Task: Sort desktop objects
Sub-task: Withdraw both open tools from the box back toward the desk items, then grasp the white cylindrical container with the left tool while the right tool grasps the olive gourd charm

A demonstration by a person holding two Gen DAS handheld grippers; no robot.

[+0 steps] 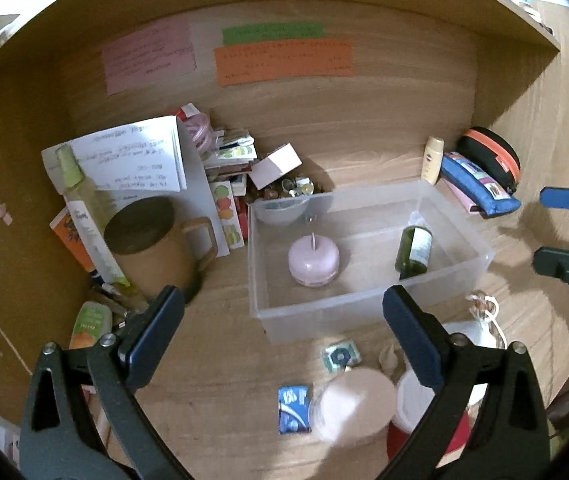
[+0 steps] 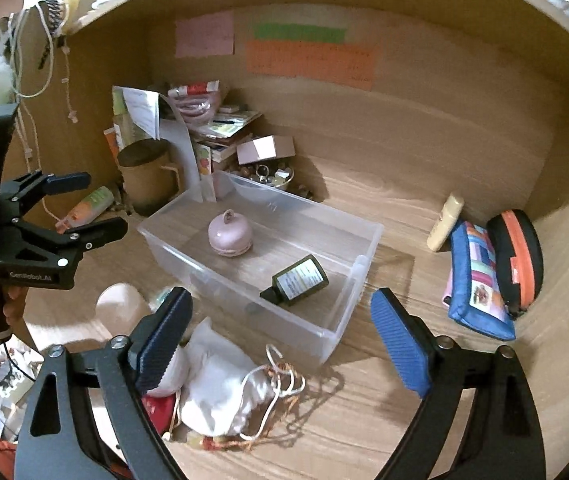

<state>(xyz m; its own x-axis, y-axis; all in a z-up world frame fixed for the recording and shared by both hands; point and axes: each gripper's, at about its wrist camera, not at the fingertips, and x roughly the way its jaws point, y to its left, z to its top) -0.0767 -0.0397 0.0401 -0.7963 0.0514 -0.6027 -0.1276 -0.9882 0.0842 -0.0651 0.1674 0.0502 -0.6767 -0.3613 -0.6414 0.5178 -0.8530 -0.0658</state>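
Observation:
A clear plastic bin (image 1: 480, 256) (image 2: 364, 240) sits mid-desk. Inside lie a pink round case (image 1: 313, 261) (image 2: 230, 236) and a dark green bottle (image 1: 414, 249) (image 2: 298, 280). My left gripper (image 1: 284, 332) is open and empty, above the desk in front of the bin; it also shows in the right wrist view (image 2: 86, 204). My right gripper (image 2: 280, 332) is open and empty, near the bin's front corner; it shows at the right edge of the left wrist view (image 1: 556, 232). A white drawstring pouch (image 2: 224, 388), a blue packet (image 1: 294, 410) and a green packet (image 1: 340, 356) lie in front of the bin.
A brown lidded mug (image 1: 152, 240), spray bottle (image 1: 80, 200), papers and boxes crowd the back left. A cream tube (image 1: 433, 160), blue pencil pouch (image 2: 476, 280) and black-orange case (image 2: 518, 256) lie at the right. Coloured notes (image 1: 284, 62) hang on the back wall.

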